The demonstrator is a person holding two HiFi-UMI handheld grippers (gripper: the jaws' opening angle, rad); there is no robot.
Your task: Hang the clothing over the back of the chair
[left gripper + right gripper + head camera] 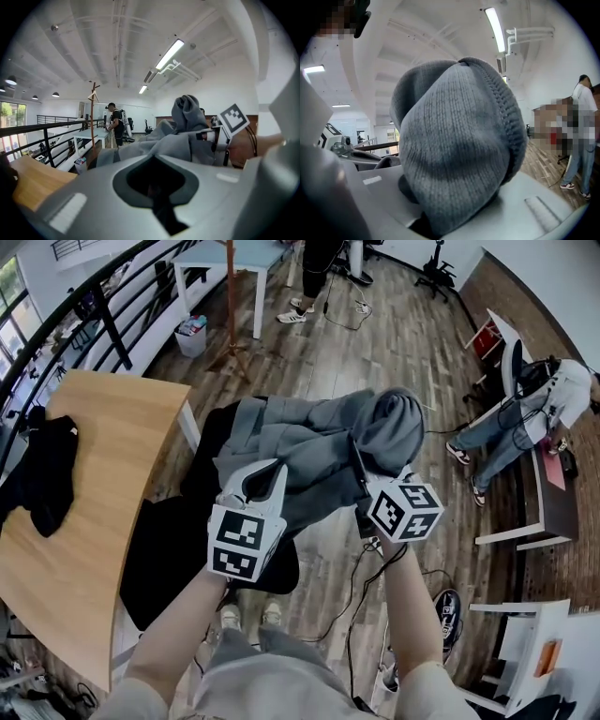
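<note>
Head view: left gripper (270,474) and right gripper (364,480) are both pinching the grey garment (319,437), bunched above the black chair (173,559). Let go while bunched, it could slide off the backrest.

Grey clothing (454,150) bunched in the right gripper (373,486) hides its jaw tips and covers much of the black chair (178,554) below it.

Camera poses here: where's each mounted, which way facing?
Head view: on the head, steeply down at the grey garment above the black chair; forearms, left gripper, right gripper show.
Left gripper view: on it, along its jaws across the room; right gripper shows.
Right gripper view: on it, blocked by the clamped garment.
All share the garment.
</note>
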